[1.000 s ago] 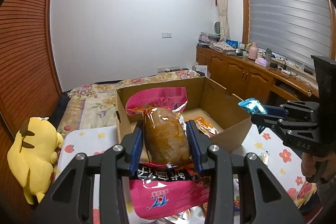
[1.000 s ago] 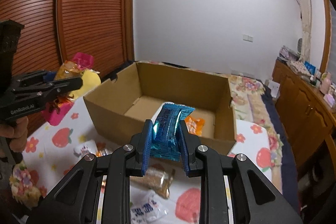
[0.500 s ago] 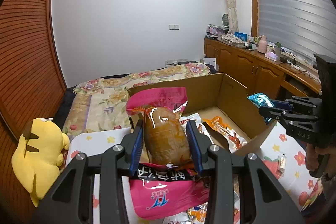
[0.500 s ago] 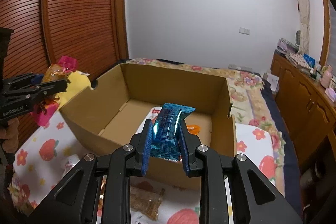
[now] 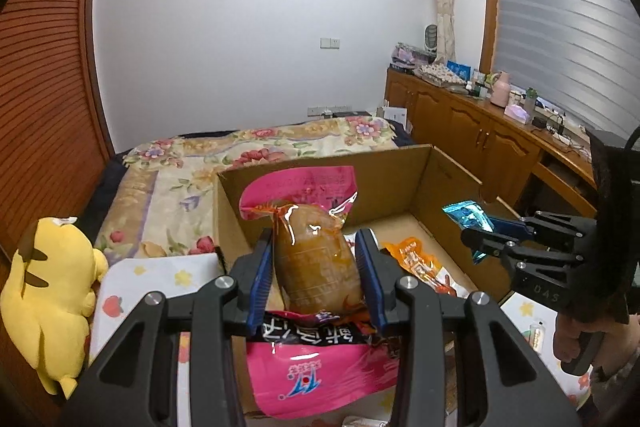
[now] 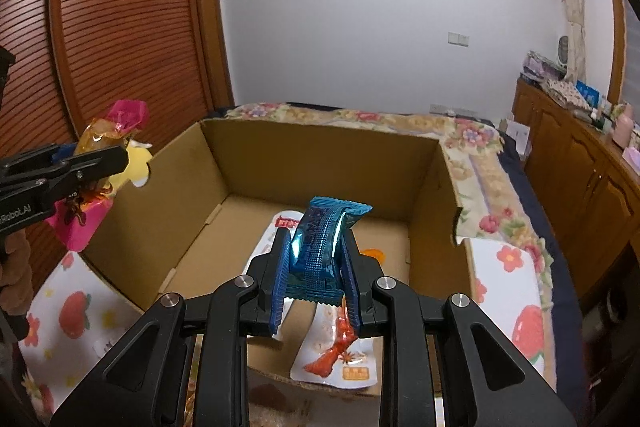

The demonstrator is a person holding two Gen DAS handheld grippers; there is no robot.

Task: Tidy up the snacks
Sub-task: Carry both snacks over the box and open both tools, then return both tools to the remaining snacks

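Both my claws have carried forward over the cardboard box (image 6: 320,163), my left claw (image 5: 316,267) clamped on the pink sausage packet (image 5: 314,263) and my right claw (image 6: 314,267) on the blue wafer pack (image 6: 320,243), so dropping them in comes next.

pink-brown snack pack (image 5: 316,259), blue packet (image 6: 320,247), held over box (image 6: 320,151)

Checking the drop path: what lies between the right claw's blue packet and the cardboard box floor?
In the right wrist view, the blue packet hangs over a white-and-orange snack packet lying on the cardboard box floor.
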